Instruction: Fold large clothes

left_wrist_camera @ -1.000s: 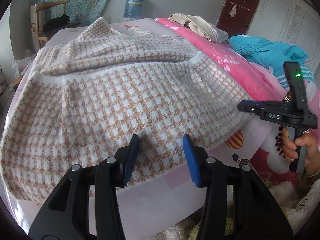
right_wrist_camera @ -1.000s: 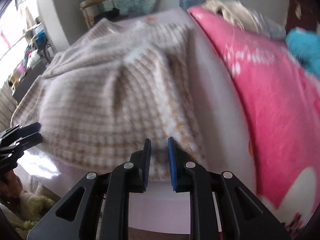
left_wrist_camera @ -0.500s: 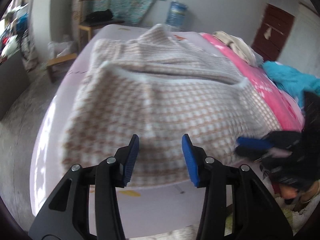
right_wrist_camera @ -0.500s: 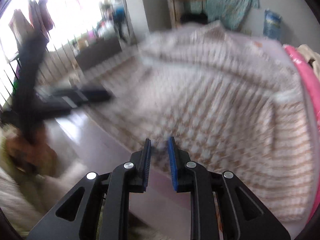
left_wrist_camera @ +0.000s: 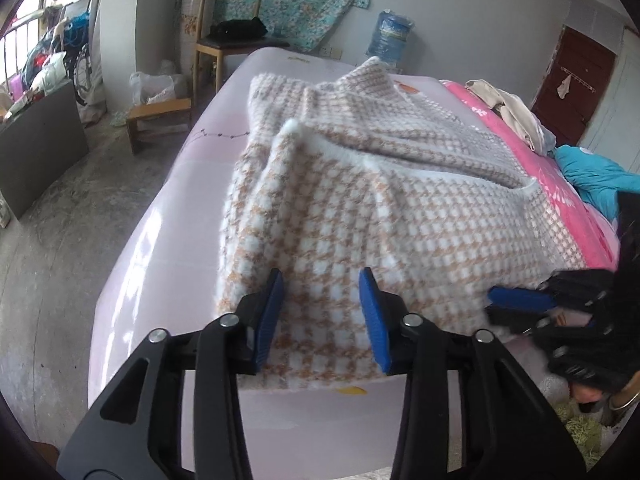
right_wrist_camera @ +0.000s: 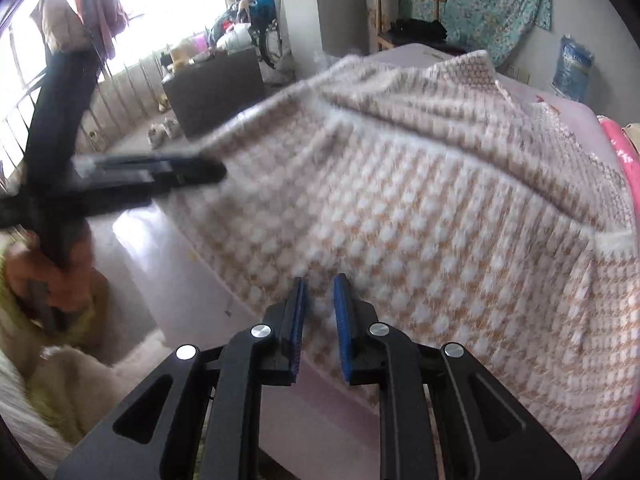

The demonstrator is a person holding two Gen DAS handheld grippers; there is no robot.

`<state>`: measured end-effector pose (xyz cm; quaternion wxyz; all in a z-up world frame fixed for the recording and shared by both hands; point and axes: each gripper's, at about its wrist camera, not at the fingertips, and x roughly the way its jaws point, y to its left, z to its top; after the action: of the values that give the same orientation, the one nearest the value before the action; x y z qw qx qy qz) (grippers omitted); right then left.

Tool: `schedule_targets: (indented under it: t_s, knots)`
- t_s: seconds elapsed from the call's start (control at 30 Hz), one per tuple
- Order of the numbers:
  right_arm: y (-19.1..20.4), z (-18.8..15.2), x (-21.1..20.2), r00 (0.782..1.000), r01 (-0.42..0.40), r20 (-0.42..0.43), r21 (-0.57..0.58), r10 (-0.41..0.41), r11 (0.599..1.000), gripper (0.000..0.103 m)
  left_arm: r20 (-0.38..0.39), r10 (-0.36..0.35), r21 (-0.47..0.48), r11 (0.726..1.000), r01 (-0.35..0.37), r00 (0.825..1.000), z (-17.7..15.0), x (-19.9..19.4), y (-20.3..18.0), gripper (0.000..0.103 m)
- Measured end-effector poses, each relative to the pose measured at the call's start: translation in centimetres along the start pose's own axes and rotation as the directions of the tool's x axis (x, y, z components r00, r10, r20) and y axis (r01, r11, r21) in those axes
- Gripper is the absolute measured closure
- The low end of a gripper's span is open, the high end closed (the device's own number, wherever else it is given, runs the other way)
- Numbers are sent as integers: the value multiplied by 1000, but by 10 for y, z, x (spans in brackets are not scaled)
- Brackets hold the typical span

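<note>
Left wrist view: the checked knit garment point(left_wrist_camera: 392, 184) lies spread on the bed point(left_wrist_camera: 160, 208), partly folded. The left gripper point(left_wrist_camera: 322, 316) is closing, jaws apart over the near hem, pads not yet pressing cloth. Advisable: take both layers at the edge before lifting.

Right wrist view: the right gripper point(right_wrist_camera: 318, 324) stands nearly closed at the hem; whether it pinches cloth cannot be told. Confirm the grip first.

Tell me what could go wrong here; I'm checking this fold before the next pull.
1. The left gripper is closing its jaws with only a narrow strip of the checked sweater near hem between them; the grip may slip.
2. The hem lies at the pink bed sheet's near edge, so a pull could drag it off.
3. The right gripper view is blurred; its bite may be shallow.
</note>
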<state>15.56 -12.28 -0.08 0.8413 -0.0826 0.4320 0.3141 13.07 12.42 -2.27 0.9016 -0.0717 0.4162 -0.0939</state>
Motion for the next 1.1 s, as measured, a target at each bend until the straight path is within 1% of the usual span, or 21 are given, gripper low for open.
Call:
schedule_targets:
  t_s: [0.07, 0.1, 0.13, 0.2, 0.3, 0.33, 0.37, 0.4, 0.47, 0.5, 0.57, 0.63, 0.7, 0.77, 0.87, 0.9, 0.97, 1.0, 1.03, 1.07, 1.1]
  knots:
    - [6, 6, -7, 999, -37, 39, -23, 38, 999, 87, 3, -8, -4, 1000, 8, 1000, -1, 0, 3, 69]
    - [7, 11, 0, 998, -46, 43, -31, 48, 998, 87, 4, -10, -3, 1000, 10, 1000, 0, 0, 3, 69]
    - [10, 11, 10, 998, -52, 30, -39, 54, 998, 87, 4, -9, -4, 1000, 10, 1000, -1, 1, 2, 69]
    - [11, 6, 42, 998, -43, -44, -47, 41, 998, 87, 1, -12, -7, 1000, 12, 1000, -1, 1, 3, 69]
    - [15, 19, 31, 997, -71, -23, -40, 71, 997, 87, 2, -7, -3, 1000, 7, 1000, 0, -1, 2, 69]
    - [16, 22, 27, 996, -87, -3, -45, 87, 995, 87, 8, -9, 2, 1000, 8, 1000, 0, -3, 2, 69]
    - [20, 26, 22, 992, -124, 21, -60, 125, 990, 87, 13, -13, 4, 1000, 13, 1000, 0, -4, 2, 69]
    - [25, 28, 22, 990, -134, 25, -73, 136, 988, 87, 14, -17, 2, 1000, 17, 1000, 0, -4, 3, 69]
    - [31, 25, 39, 992, -123, -7, -97, 123, 988, 87, 13, -18, -10, 1000, 18, 1000, 2, -2, 6, 69]
    - [33, 20, 57, 993, -115, -49, -104, 110, 988, 87, 12, -15, -17, 1000, 15, 1000, 2, -1, 7, 69]
    - [34, 22, 47, 993, -120, -27, -117, 117, 986, 87, 15, -7, -22, 1000, 8, 1000, 5, -2, 8, 69]
    - [28, 27, 30, 991, -136, -7, -89, 136, 987, 87, 35, -13, -14, 1000, 14, 999, 11, -7, 6, 69]
    - [12, 30, 6, 992, -110, 55, -44, 113, 993, 86, 50, -14, 6, 1000, 14, 999, 16, -10, 0, 69]
    - [-13, 30, -18, 994, -23, 110, 14, 21, 1000, 84, 69, -46, 28, 999, 44, 997, 24, -11, -9, 69]
    - [-41, 28, -34, 987, 86, 129, 74, -95, 994, 83, 75, -127, 51, 991, 123, 989, 31, -7, -27, 69]
    - [-54, 26, -35, 983, 129, 114, 104, -141, 986, 83, 69, -163, 69, 985, 158, 984, 33, -3, -39, 69]
    - [-72, 22, -19, 983, 162, 62, 148, -173, 976, 83, 51, -193, 106, 977, 187, 980, 35, 8, -57, 69]
    - [-75, 21, -9, 985, 158, 37, 163, -166, 974, 83, 37, -193, 131, 974, 187, 980, 35, 15, -68, 69]
    - [-82, 16, -1, 989, 137, 35, 182, -146, 974, 82, 27, -202, 153, 969, 196, 979, 34, 21, -78, 69]
    - [-83, 16, 0, 988, 130, 59, 186, -143, 974, 82, 21, -211, 166, 965, 205, 977, 34, 25, -84, 69]
    - [-85, 21, 5, 987, 142, 50, 174, -153, 974, 83, 11, -217, 184, 960, 212, 976, 34, 29, -92, 69]
